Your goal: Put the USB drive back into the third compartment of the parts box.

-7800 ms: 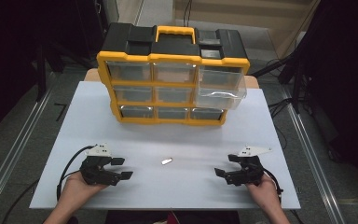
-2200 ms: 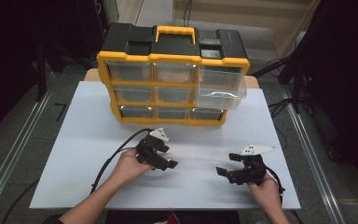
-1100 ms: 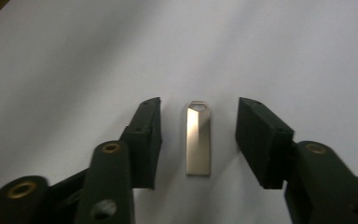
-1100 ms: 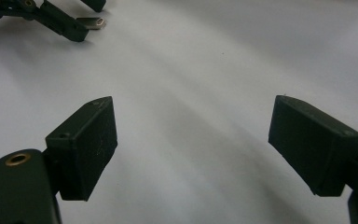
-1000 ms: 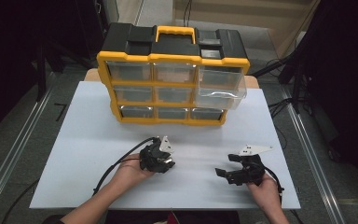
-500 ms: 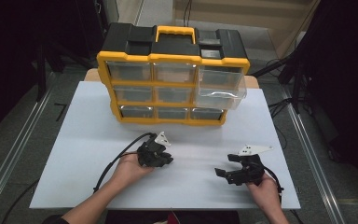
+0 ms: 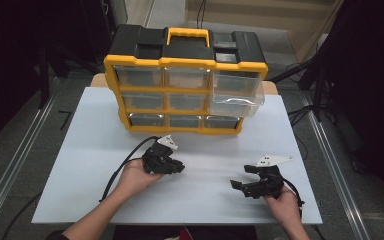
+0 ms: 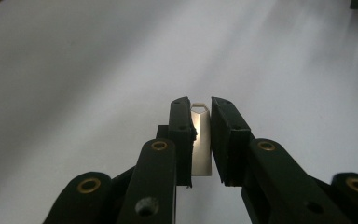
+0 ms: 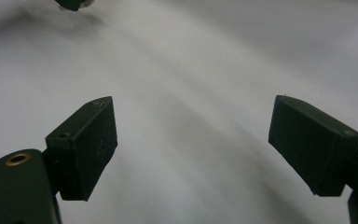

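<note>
With the small flat silvery metal piece (image 8: 201,140) clamped in the left gripper (image 7: 174,166) just in front of the yellow-and-black drawer cabinet (image 7: 186,62), pickup looks done; transfer to its pulled-out clear drawer (image 7: 235,97) is judged next, right gripper (image 7: 241,184) parked agape.

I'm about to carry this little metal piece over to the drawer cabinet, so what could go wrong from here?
1. The left gripper pinches the thin metal piece by its flat sides only; it might slip or twist out on the way.
2. One drawer of the cabinet juts out at the right, so a gripper could snag it.
3. The right gripper is open and holds nothing, so it can't catch a drop.
</note>
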Demonstrator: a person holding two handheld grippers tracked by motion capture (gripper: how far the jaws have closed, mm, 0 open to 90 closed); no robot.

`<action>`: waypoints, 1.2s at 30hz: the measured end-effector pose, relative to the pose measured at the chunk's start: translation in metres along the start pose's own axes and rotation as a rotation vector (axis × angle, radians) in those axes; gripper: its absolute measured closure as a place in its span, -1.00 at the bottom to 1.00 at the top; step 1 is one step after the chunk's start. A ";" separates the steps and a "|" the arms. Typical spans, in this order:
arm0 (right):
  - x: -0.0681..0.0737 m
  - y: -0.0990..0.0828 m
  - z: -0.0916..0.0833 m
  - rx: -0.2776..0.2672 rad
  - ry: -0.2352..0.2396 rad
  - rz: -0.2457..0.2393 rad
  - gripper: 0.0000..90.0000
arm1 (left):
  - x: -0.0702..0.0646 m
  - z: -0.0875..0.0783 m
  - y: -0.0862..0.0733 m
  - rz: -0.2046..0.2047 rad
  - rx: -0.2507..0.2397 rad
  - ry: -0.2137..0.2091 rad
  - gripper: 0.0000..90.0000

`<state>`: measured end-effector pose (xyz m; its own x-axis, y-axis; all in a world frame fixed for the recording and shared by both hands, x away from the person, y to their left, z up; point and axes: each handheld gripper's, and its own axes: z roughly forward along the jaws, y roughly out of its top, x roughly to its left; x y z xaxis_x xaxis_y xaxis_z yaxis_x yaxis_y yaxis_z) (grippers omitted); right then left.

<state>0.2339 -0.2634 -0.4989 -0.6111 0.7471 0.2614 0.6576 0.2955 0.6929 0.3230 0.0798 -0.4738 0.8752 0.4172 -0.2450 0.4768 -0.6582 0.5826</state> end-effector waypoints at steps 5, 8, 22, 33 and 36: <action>0.000 0.001 -0.001 -0.013 0.001 0.007 -0.70 | 0.002 -0.008 0.000 -0.021 -0.020 -0.067 0.78; 0.000 0.001 0.000 -0.014 0.004 0.005 -0.70 | 0.001 -0.010 0.000 -0.011 -0.012 -0.079 0.78; 0.002 0.002 0.000 -0.022 0.007 -0.006 -0.70 | 0.000 -0.023 0.005 0.013 0.002 -0.099 0.78; 0.000 0.001 -0.003 -0.026 0.009 -0.001 -0.70 | -0.001 -0.024 0.022 0.031 0.038 -0.118 0.78; -0.001 0.001 -0.004 -0.034 0.010 0.002 -0.70 | -0.002 -0.025 0.028 0.042 0.039 -0.141 0.78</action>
<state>0.2330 -0.2662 -0.4955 -0.6144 0.7415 0.2696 0.6436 0.2734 0.7149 0.3326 0.0758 -0.4377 0.8961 0.2985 -0.3285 0.4397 -0.6981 0.5652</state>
